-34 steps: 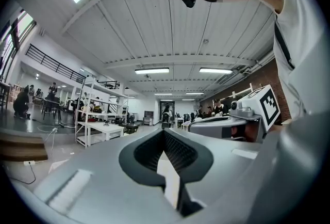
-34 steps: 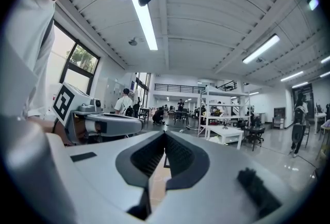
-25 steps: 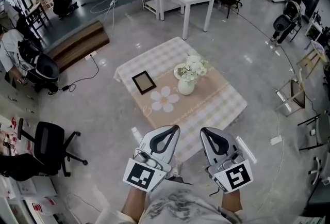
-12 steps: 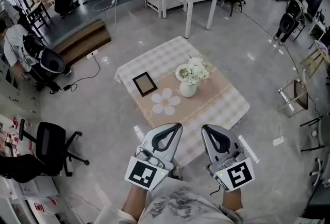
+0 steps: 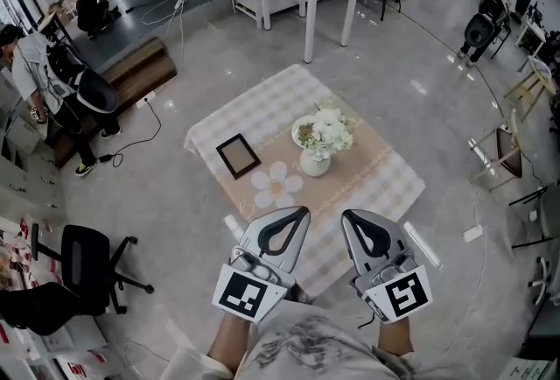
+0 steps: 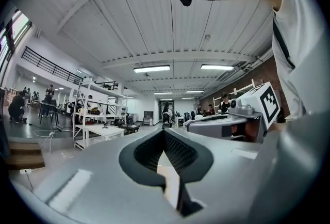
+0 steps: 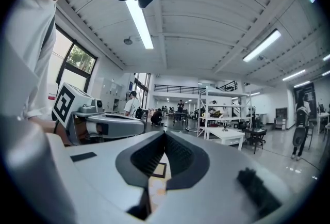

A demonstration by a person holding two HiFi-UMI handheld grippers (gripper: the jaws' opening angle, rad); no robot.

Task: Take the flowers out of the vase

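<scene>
The left gripper [image 5: 302, 211] and the right gripper [image 5: 344, 214] were held side by side, level, near each other but apart. Both pointed at a low worktop [image 5: 259, 102] under a checked cloth.

In the left gripper view the left gripper's jaws were closed, tips meeting, with only the eye-shaped hollow behind the tips left between them and nothing in it. The right gripper's jaws looked the same in its own view: tips together, hollow empty, holding nothing.

The flowers [image 5: 330, 130], white with some green, stood in a small white vase [image 5: 315, 163]. The vase was upright on the worktop, ahead of both pairs of jaws and well apart from them. It stood roughly between the lines along which the two grippers pointed.

A pale bowl [image 5: 302, 132] sat just beyond the vase, touching or nearly touching the blooms. A flower-shaped mat [image 5: 277, 185] lay ahead of the left jaws, nearer to them than the vase. A dark frame [image 5: 238, 155] lay flat beyond the mat, off to the outer side of the left jaws.
</scene>
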